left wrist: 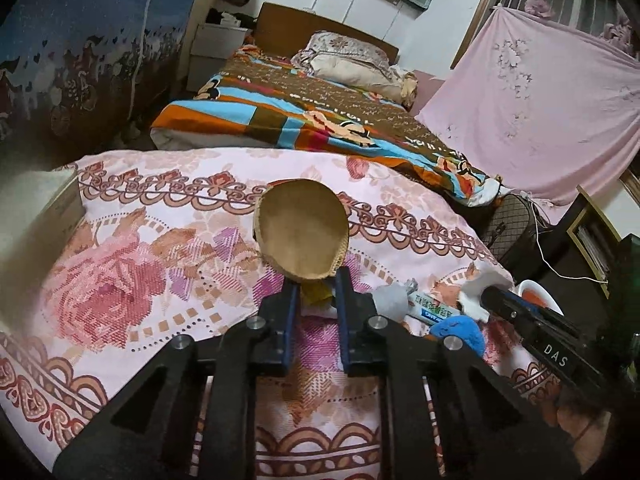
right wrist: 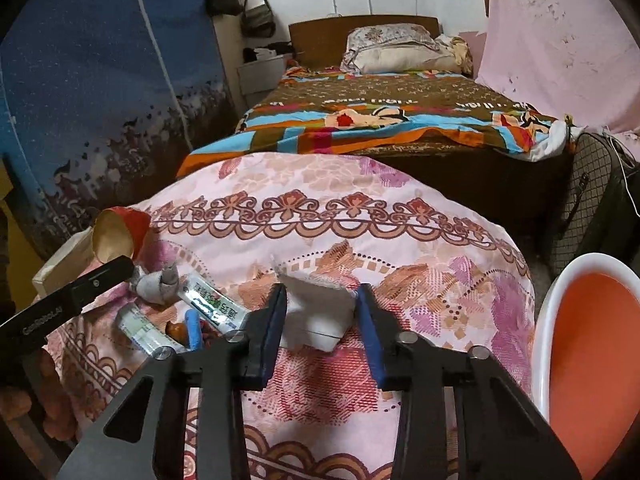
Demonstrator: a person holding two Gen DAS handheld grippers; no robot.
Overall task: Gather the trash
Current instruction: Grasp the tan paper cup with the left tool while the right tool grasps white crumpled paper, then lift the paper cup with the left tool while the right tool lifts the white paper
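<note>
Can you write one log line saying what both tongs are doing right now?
left tongs: shut on tan cup | right tongs: around white box, grip unclear | orange bin: right of table
</note>
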